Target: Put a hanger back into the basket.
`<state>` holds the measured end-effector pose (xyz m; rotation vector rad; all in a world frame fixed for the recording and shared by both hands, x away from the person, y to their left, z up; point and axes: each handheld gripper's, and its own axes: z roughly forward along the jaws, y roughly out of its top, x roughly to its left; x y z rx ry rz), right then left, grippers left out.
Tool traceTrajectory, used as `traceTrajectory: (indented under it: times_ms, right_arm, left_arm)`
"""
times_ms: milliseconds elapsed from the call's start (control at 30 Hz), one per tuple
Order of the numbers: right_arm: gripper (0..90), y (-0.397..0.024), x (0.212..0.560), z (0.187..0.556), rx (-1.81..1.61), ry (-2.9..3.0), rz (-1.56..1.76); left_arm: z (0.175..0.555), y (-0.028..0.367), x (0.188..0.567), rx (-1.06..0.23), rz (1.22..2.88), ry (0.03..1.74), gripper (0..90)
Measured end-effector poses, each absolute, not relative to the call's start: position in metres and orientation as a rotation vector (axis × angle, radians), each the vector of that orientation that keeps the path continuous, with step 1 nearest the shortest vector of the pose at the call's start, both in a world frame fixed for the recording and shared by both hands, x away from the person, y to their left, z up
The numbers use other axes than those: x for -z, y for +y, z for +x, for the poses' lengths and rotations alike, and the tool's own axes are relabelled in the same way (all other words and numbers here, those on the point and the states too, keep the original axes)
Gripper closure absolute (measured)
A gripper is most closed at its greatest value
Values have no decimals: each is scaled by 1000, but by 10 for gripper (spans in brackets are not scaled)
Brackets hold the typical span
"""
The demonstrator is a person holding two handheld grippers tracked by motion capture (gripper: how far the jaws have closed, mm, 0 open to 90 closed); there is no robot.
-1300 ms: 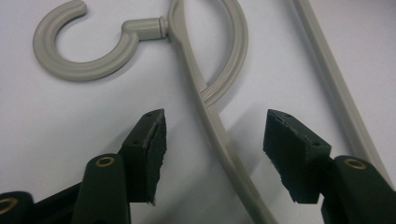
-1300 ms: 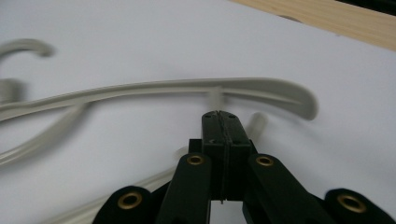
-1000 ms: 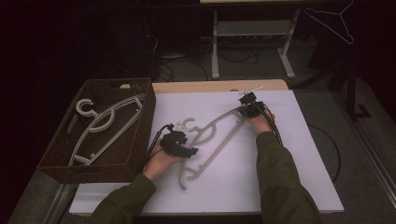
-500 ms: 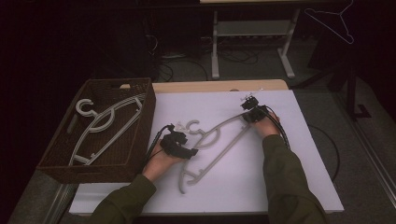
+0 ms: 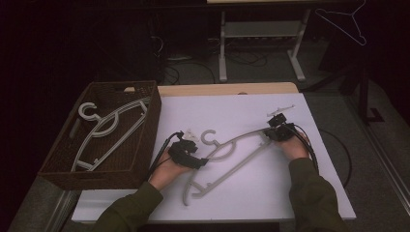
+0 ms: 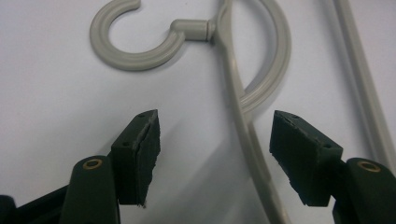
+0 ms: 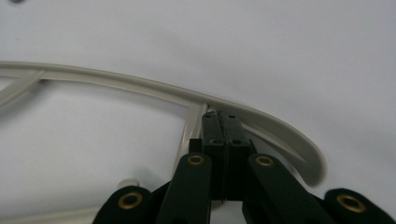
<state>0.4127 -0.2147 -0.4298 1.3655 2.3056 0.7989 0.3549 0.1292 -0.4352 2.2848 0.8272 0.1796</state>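
The grey plastic hanger (image 5: 227, 154) lies flat on the white table top (image 5: 232, 111), running slantwise from its lower end near your left forearm up to its far end by your right hand. Its round hook (image 5: 209, 137) sits near the middle of the table, just beyond your left gripper.

Your right gripper (image 5: 276, 133) is at the hanger's far shoulder. In the right gripper view its jaws stand pressed tight together at the point where the crossbar meets the curved shoulder (image 7: 261, 119); they are closed right at the plastic, but you cannot tell from that view whether a thin part of the hanger is pinched between the pads. Your right hand (image 5: 292, 145) lies low over the table behind the gripper, forearm coming straight in from the bottom edge, cable looping off to the right.

Your left gripper (image 5: 186, 153) is held low over the hanger's neck, with your left hand (image 5: 167, 166) behind it and the forearm angled in from the lower left. Its jaws stand well apart, one on each side of the hanger's arm (image 6: 243, 126), and the pads (image 6: 147, 144) are not touching it.

Off to the left, beside the white top, a brown woven basket (image 5: 60, 159) holds another hanger (image 5: 104, 130) of the same kind.
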Motion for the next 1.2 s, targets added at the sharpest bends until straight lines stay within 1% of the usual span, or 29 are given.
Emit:
traceTrajectory:
  times_ms: [200, 333, 500, 933, 1000, 1200]
  right_arm:
    - [900, -228, 419, 390, -865, 2279, 1353]
    - [899, -235, 420, 380, -902, 2274, 1355]
    - [899, -234, 425, 381, -921, 2275, 1341]
    - [900, -231, 433, 384, -895, 2310, 1345]
    - [900, -231, 433, 384, -892, 2313, 1351]
    - [900, -232, 434, 384, -893, 2315, 1352]
  left_arm:
    - [353, 130, 433, -144, 2259, 823, 330]
    - [350, 129, 432, -151, 2261, 811, 330]
    - [348, 127, 432, -143, 2284, 789, 330]
    - [344, 129, 430, -133, 2257, 801, 316]
    - [345, 129, 430, -132, 2275, 789, 316]
    - [346, 124, 435, -109, 2282, 786, 334]
